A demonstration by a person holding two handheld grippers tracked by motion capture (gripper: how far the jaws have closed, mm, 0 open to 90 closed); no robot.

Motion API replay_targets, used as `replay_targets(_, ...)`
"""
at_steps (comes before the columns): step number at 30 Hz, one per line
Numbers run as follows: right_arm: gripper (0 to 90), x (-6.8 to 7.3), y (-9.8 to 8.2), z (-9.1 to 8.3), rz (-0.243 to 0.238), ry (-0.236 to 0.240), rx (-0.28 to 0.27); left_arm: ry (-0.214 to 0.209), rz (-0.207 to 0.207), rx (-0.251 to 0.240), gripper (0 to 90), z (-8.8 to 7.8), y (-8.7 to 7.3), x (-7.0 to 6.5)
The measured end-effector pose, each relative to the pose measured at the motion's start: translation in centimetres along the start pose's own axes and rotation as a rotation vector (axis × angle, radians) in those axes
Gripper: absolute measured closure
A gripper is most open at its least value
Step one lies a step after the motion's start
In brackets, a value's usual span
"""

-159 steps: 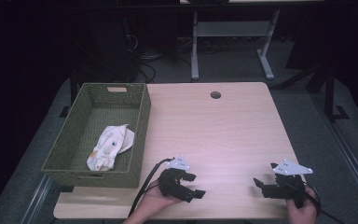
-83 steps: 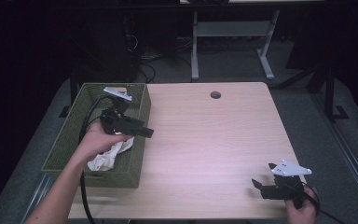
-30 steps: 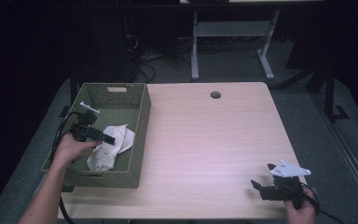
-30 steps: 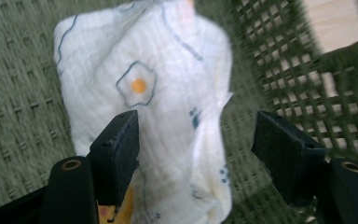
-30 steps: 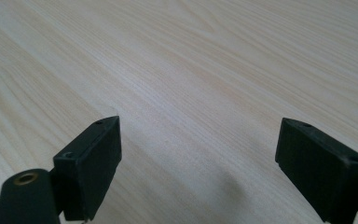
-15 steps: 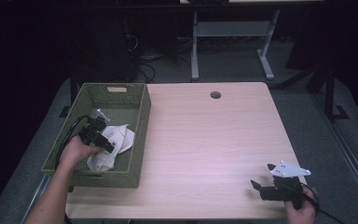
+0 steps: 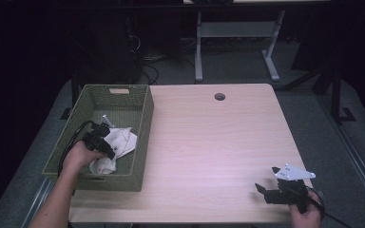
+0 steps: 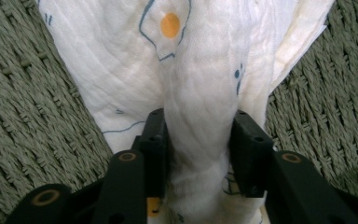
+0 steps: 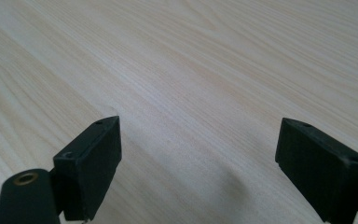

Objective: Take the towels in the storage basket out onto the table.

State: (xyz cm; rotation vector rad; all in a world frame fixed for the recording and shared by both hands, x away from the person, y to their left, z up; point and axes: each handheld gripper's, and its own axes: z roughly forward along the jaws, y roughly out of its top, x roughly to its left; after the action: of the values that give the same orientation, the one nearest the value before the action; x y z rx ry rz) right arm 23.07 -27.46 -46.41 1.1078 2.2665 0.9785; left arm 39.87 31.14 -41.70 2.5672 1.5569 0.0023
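Between the fingers point(image 8: 247, 154) of the left gripper point(image 7: 105, 147): a bunched fold of the white cloth point(image 8: 205, 79), pinched from both sides, pads pressing into the fabric. Jaws just closing further onto this fold, now tight on it. Beyond the fingertips, more of the same cloth, spread wider, with a small orange dot and thin blue lines printed on it. On both sides of the fingers and under the cloth, the woven floor of the green basket point(image 8: 23, 107).

From the high view: cloth point(image 7: 119, 145) lying inside the basket point(image 7: 145, 118), toward its near end, partly under the left hand point(image 7: 78, 156); gripper reaching down into the basket from the side of the left wall, black cable curving behind it.

At the near right corner of the table point(image 7: 209, 142): right gripper point(image 7: 271, 192), held in the right hand point(image 7: 304, 213), grey three-cornered plate on top. Fingers point(image 9: 91, 158) spread wide apart, nothing between them, only bare light wood below and ahead. Well apart from the basket and from the cloth.
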Motion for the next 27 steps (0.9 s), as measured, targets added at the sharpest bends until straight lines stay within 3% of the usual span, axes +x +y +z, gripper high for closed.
replay_targets(16,14.0,-0.4,-0.2,-0.2,0.002,-0.008,-0.009,-0.025,-0.026,-0.033,73.5,-0.5,-0.3,0.5)
replay_targets(20,14.0,-0.5,-0.3,-0.2,0.009,-0.006,-0.013,-0.043,-0.052,-0.074,73.7,-1.1,-0.4,0.6)
replay_targets(27,14.0,-0.6,-0.3,-0.2,0.013,-0.008,-0.010,-0.034,-0.035,-0.108,73.7,-1.7,-0.8,0.6)
